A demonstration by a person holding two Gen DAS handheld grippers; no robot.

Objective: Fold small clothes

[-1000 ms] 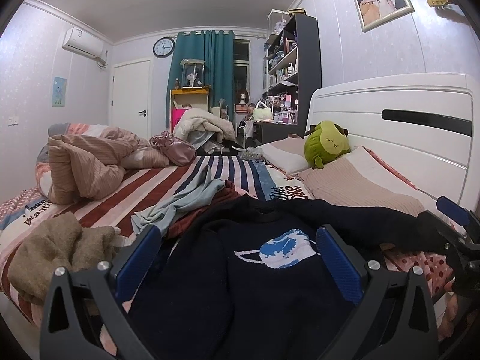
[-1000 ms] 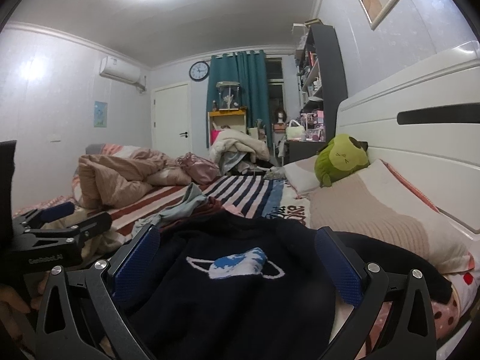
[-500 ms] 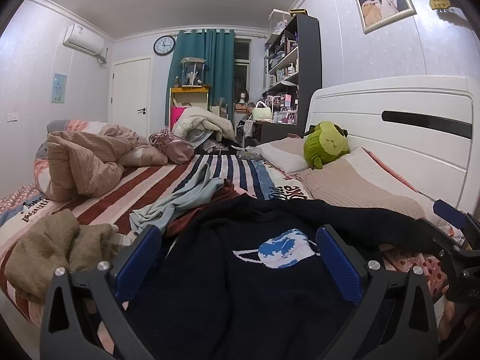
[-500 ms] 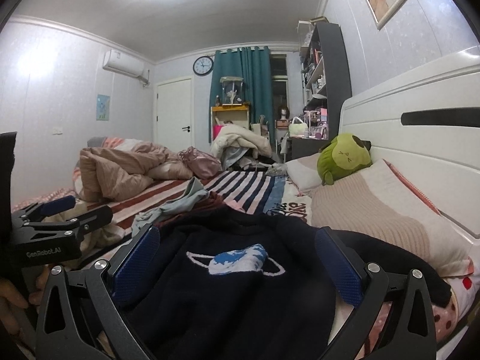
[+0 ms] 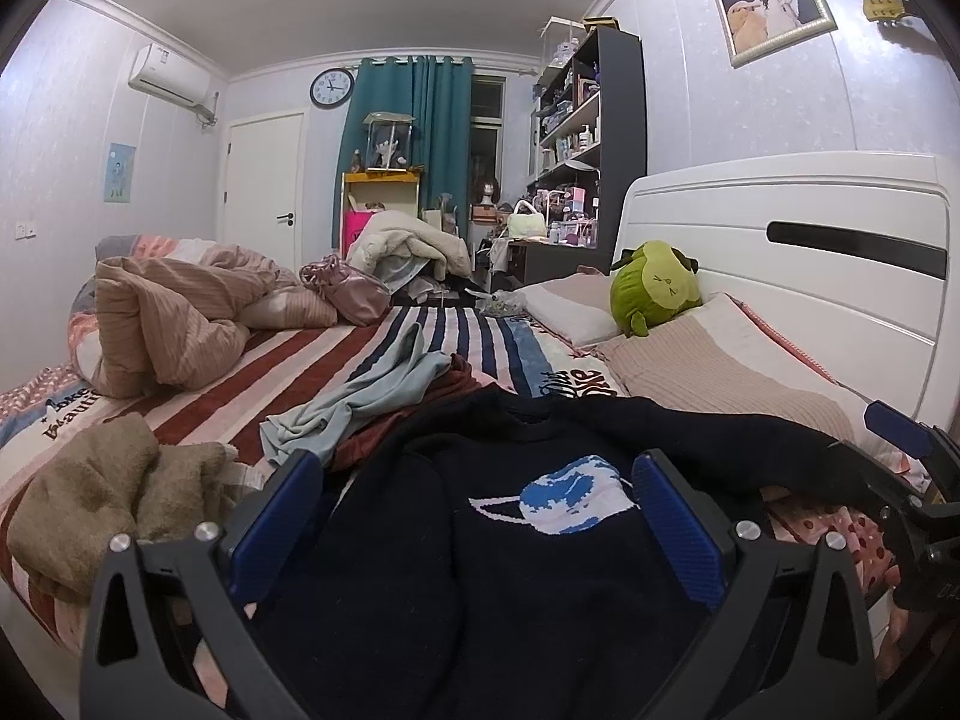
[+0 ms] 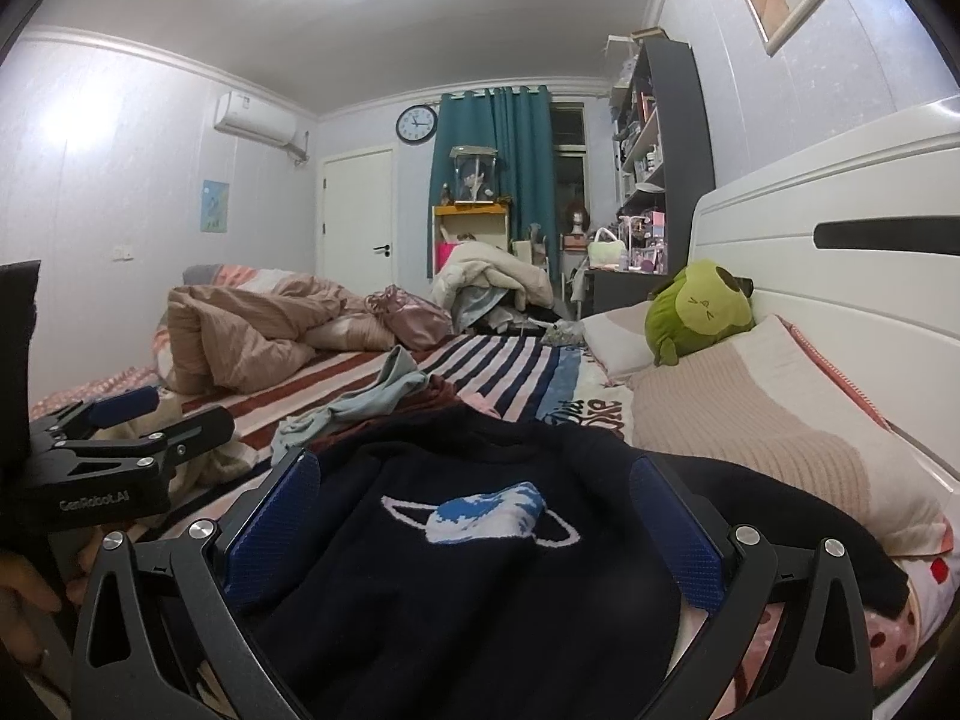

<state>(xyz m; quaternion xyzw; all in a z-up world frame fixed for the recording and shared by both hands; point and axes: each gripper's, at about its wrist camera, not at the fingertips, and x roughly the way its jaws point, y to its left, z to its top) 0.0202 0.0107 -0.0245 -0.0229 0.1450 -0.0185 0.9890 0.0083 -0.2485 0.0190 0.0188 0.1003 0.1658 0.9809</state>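
Plainly, the left gripper (image 5: 474,516) and right gripper (image 6: 471,513) gape wide over the sweater (image 5: 510,570), holding nothing; "GenRobot.AI" marks the left one. The sheet (image 6: 576,414) bears unreadable script.

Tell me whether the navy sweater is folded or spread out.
Spread out, not folded: the navy sweater lies front up on the bed, planet design showing, one sleeve stretched toward the headboard side.

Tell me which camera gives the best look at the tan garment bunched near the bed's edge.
The left wrist view: the tan garment lies crumpled in full sight beside the left tool. In the right wrist view, the left tool's body hides nearly all of it; only a pale scrap may show below its fingers.
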